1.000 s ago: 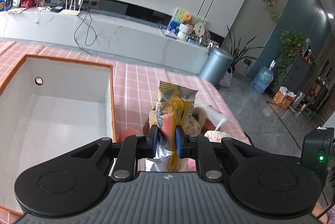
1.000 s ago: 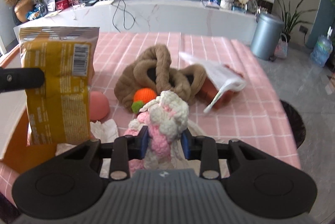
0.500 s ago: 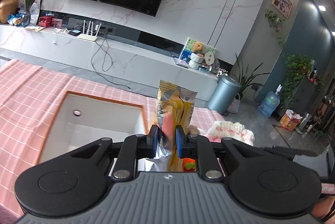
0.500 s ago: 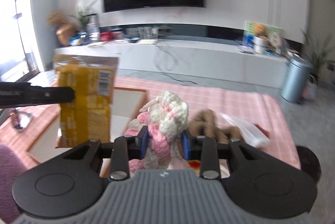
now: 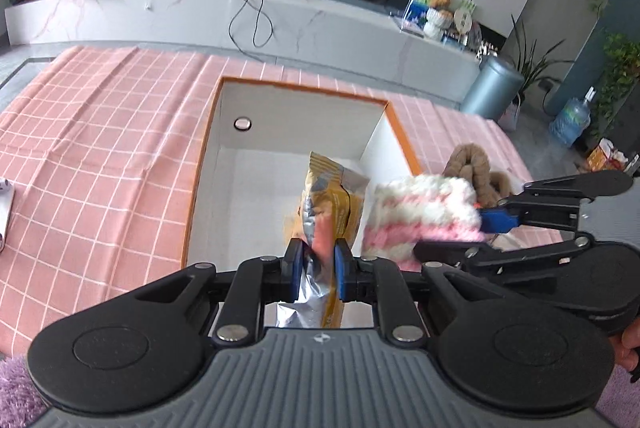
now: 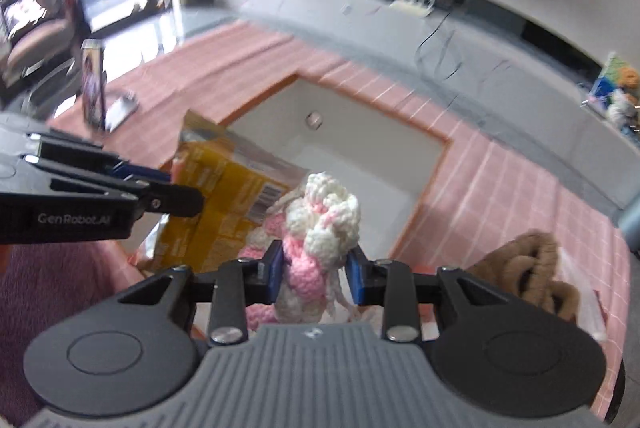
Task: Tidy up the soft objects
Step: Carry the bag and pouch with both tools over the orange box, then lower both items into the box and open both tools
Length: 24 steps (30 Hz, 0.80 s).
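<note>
My left gripper [image 5: 316,264] is shut on a yellow snack bag [image 5: 334,195] and holds it above the near end of an open white box with an orange rim [image 5: 304,89]. My right gripper [image 6: 316,268] is shut on a pink and white knitted toy [image 6: 320,224], held beside the bag at the box's near right corner. In the left wrist view the toy [image 5: 424,211] and right gripper [image 5: 492,224] show to the right. In the right wrist view the bag [image 6: 224,195], the left gripper [image 6: 176,187] and the box [image 6: 438,163] show.
A brown plush scarf [image 5: 472,163] lies on the pink checked tablecloth [image 5: 100,147] right of the box; it also shows in the right wrist view [image 6: 528,268]. A phone on a stand [image 6: 94,83] is at the table's far left. A marble TV bench [image 5: 240,15] runs behind.
Both grippers have lifted their items off the table and swung left over the white box. The cameras now tilt down at the box. The right wrist view is blurred by motion.
</note>
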### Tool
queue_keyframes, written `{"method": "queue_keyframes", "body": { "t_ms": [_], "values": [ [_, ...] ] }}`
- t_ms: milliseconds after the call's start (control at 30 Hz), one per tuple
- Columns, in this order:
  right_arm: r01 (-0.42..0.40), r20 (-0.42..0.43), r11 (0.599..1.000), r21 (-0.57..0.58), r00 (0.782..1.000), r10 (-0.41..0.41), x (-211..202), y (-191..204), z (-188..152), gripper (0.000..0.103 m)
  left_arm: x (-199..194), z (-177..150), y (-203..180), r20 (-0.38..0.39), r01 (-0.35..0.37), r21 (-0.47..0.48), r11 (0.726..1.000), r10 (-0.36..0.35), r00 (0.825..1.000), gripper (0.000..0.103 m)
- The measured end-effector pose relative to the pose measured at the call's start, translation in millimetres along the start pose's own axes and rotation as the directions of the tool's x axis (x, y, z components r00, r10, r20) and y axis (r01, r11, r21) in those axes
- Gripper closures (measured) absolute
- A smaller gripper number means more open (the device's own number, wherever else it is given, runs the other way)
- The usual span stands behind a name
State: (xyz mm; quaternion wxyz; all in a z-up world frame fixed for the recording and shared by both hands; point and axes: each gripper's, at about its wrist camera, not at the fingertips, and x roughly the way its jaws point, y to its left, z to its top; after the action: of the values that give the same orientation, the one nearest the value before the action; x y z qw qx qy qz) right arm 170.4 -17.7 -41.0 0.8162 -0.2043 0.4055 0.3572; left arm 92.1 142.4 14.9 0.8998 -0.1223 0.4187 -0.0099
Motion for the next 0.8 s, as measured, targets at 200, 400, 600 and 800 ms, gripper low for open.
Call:
{"method": "queue_keyframes", "body": {
  "t_ms": [200,400,600,800],
  "values": [
    [-0.035,-0.2,0.988,-0.152,0.98,0.003,48,17,11,0.07,20,6,4,-0.102,0.003,0.063,0.998,0.004,0.995,0.088],
    [-0.084,-0.361,0.975,-0.208,0.932,0.004,86,20,16,0.068,48,9,19,-0.198,0.056,0.018,0.998,-0.051,0.979,0.101],
    [-0.062,-0.412,0.956,-0.286,0.909,-0.064,111,26,14,0.061,69,6,23,-0.247,0.041,0.013,0.999,-0.036,0.968,0.101],
    [-0.018,-0.373,0.943,-0.334,0.921,-0.115,110,26,16,0.039,71,8,34,-0.266,0.004,0.013,1.0,0.0,0.964,0.096]
  ]
}}
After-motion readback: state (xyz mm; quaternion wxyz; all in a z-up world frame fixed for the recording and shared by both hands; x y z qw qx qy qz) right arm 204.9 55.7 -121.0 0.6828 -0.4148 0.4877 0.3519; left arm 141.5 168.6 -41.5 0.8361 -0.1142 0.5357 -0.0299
